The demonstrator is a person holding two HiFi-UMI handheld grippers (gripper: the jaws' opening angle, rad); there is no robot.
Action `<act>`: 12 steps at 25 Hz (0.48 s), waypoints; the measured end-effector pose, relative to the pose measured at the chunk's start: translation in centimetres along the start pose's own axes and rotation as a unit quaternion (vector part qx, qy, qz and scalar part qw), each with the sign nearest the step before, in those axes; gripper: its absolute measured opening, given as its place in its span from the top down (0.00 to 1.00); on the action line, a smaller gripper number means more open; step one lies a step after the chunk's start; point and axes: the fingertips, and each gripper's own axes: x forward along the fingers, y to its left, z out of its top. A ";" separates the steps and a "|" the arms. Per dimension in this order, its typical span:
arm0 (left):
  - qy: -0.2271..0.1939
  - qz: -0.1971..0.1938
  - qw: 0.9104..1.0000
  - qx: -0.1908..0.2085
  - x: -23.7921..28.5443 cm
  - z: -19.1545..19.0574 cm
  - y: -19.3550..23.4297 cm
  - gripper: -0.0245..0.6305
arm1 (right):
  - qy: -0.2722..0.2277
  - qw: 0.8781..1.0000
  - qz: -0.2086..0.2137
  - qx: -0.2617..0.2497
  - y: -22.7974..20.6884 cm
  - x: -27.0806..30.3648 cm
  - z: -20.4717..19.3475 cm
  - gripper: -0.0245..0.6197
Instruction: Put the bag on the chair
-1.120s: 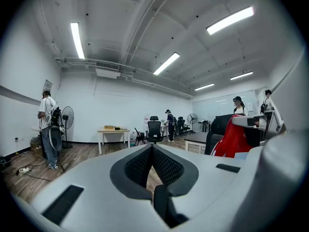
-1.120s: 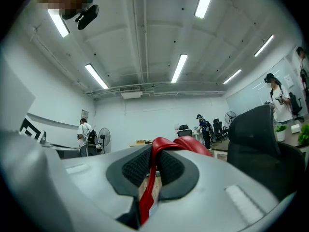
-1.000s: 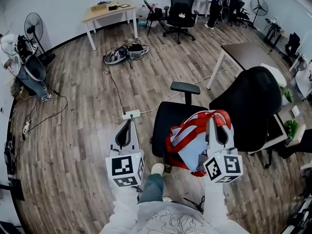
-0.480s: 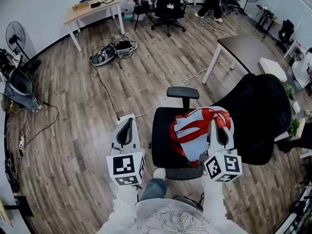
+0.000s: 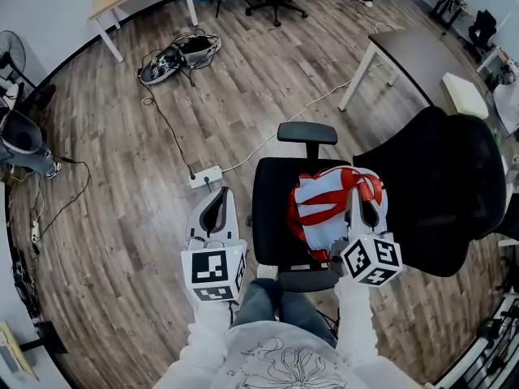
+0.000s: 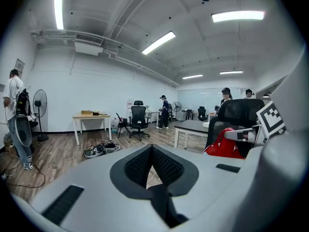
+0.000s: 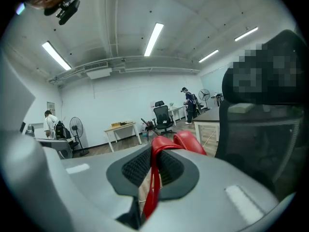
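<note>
A black office chair stands in front of me, its tall backrest turned to the right. The red and pale blue bag hangs over the right half of the seat; I cannot tell whether it touches the seat. My right gripper is above the bag and shut on its red strap, which runs down between the jaws. My left gripper hovers over the floor left of the chair, jaws shut with nothing in them. From the left gripper view the bag shows red at the right.
A dark table stands behind the chair at the right, with a white box on it. A power strip and cables lie on the wooden floor left of the chair, a heap of gear farther back. The chair's armrest juts out at the far side.
I have come closer to the chair. The bag, held by my right gripper, has moved from the seat's front edge to over the seat. The left gripper stays shut beside it.
</note>
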 end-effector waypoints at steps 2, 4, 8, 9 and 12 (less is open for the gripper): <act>0.009 -0.001 1.000 0.001 0.6 -0.6 -0.1 0.95 | 0.011 1.000 -0.003 0.004 -0.4 0.7 -0.9 0.91; 0.014 0.000 1.000 0.000 1.1 -1.1 -0.1 0.95 | 0.021 1.000 -0.004 0.003 -0.8 1.4 -1.9 0.91; 0.023 0.005 1.000 -0.002 1.8 -2.0 -0.5 0.95 | 0.050 0.999 -0.006 -0.001 -1.9 3.0 -4.2 0.91; 0.025 0.006 1.000 -0.002 1.9 -2.1 -0.6 0.95 | 0.058 0.998 -0.006 -0.005 -2.1 3.4 -4.8 0.91; 0.031 0.009 0.999 -0.007 2.7 -2.9 -0.9 0.95 | 0.076 0.997 -0.004 -0.008 -2.7 4.6 -6.6 0.91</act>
